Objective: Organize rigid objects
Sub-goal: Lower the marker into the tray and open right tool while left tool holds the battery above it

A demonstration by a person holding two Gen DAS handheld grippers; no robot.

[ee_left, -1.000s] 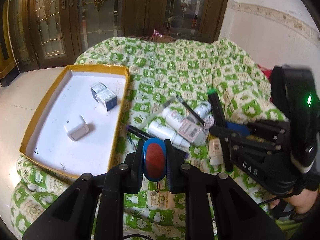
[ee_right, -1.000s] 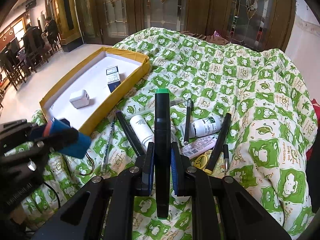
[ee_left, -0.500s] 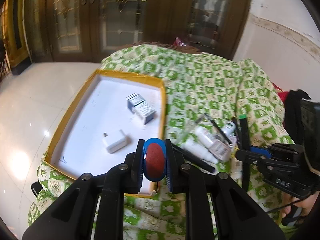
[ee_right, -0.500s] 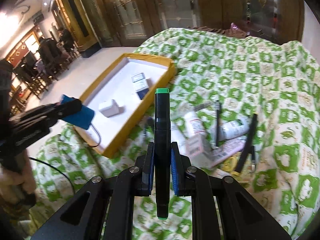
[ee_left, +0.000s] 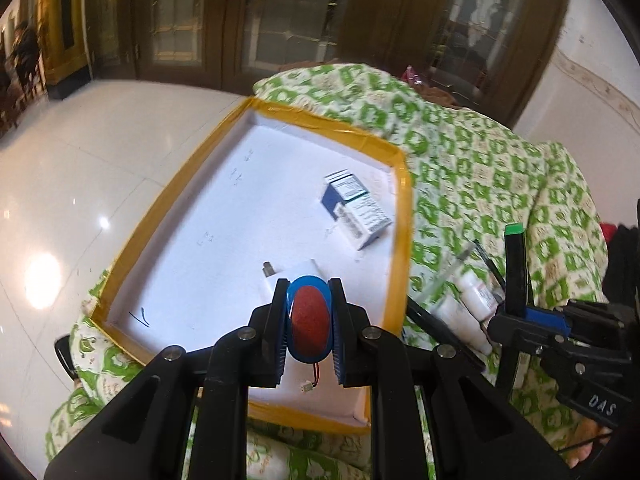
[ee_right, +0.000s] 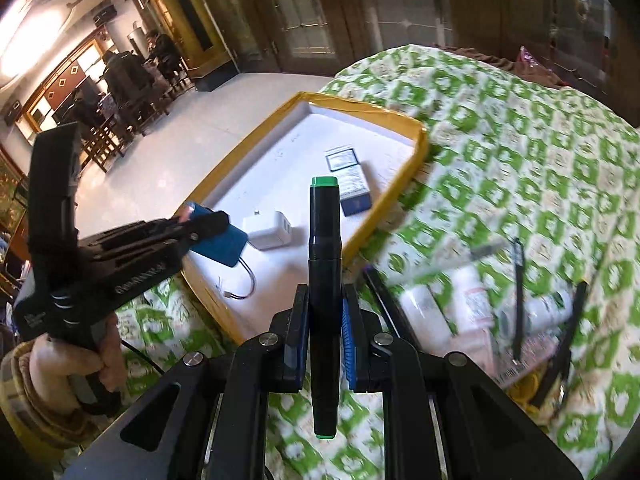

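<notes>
Right wrist view: charger [ee_right: 269, 229] and carton [ee_right: 349, 184] in yellow-rimmed tray [ee_right: 404, 172]; gripper [ee_right: 325, 340] clamped on marker [ee_right: 324, 280].

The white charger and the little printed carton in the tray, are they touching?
Apart. In the right wrist view, bare white tray floor shows between the charger and the carton; the held marker crosses only part of that gap.

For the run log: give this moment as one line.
left gripper: shut on blue battery pack, over box | right gripper: shut on green-capped marker
</notes>
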